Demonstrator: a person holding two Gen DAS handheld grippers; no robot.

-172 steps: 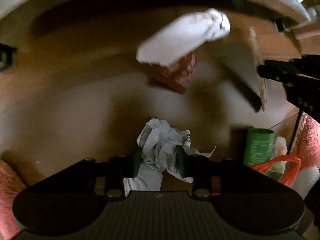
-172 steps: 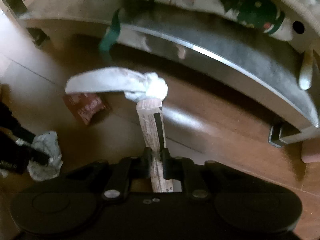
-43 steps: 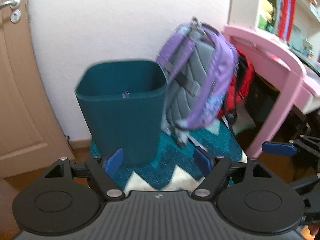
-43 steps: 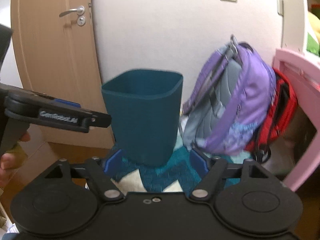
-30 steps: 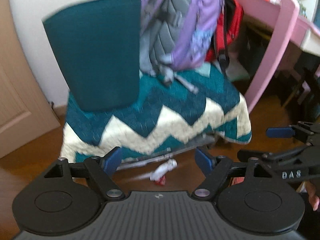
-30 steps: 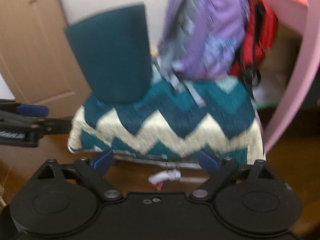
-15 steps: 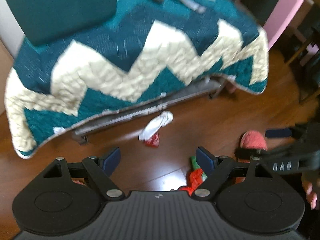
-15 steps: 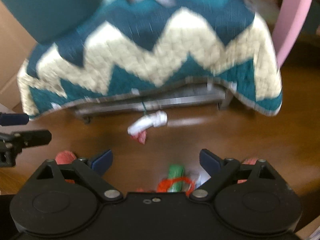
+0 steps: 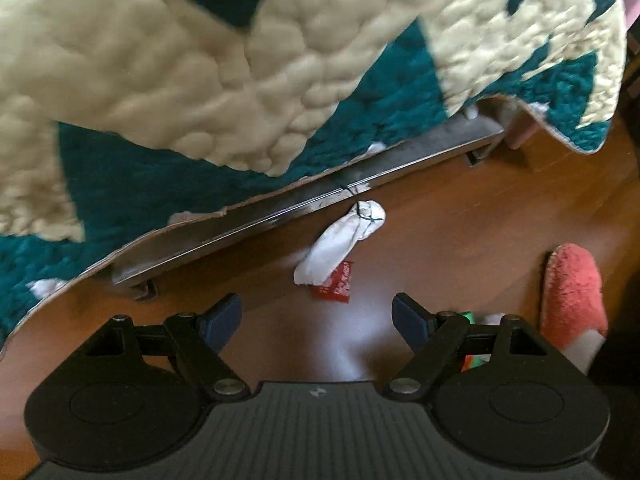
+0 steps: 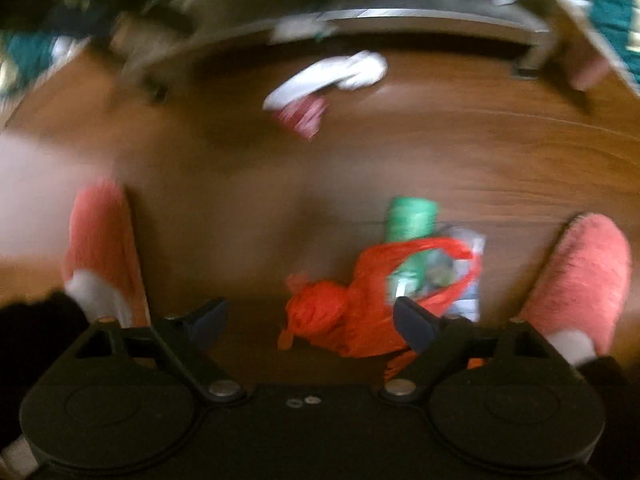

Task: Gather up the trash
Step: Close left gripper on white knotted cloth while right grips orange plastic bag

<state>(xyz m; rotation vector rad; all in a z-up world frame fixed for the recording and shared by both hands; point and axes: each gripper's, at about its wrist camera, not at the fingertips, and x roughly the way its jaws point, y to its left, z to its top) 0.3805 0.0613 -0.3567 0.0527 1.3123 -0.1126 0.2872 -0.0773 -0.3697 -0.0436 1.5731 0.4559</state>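
Note:
A white sock-like cloth (image 9: 342, 242) lies on the wood floor by the bed frame, partly over a red wrapper (image 9: 334, 286). My left gripper (image 9: 316, 318) is open and empty, above the floor short of them. In the blurred right wrist view the cloth (image 10: 332, 74) and red wrapper (image 10: 304, 114) lie farther off. My right gripper (image 10: 310, 318) is open and empty over an orange plastic bag (image 10: 360, 308) with a green can (image 10: 410, 222) and clear packaging beside it.
A teal and cream quilt (image 9: 240, 60) hangs over a metal bed frame (image 9: 280, 208). The person's pink slippers (image 10: 580, 276) (image 10: 100, 240) stand on either side of the bag; one shows in the left wrist view (image 9: 572, 292).
Both grippers have swung down from the teal bin on the bed toward the floor. They dropped their trash earlier and are open and empty. The floor litter is closer now.

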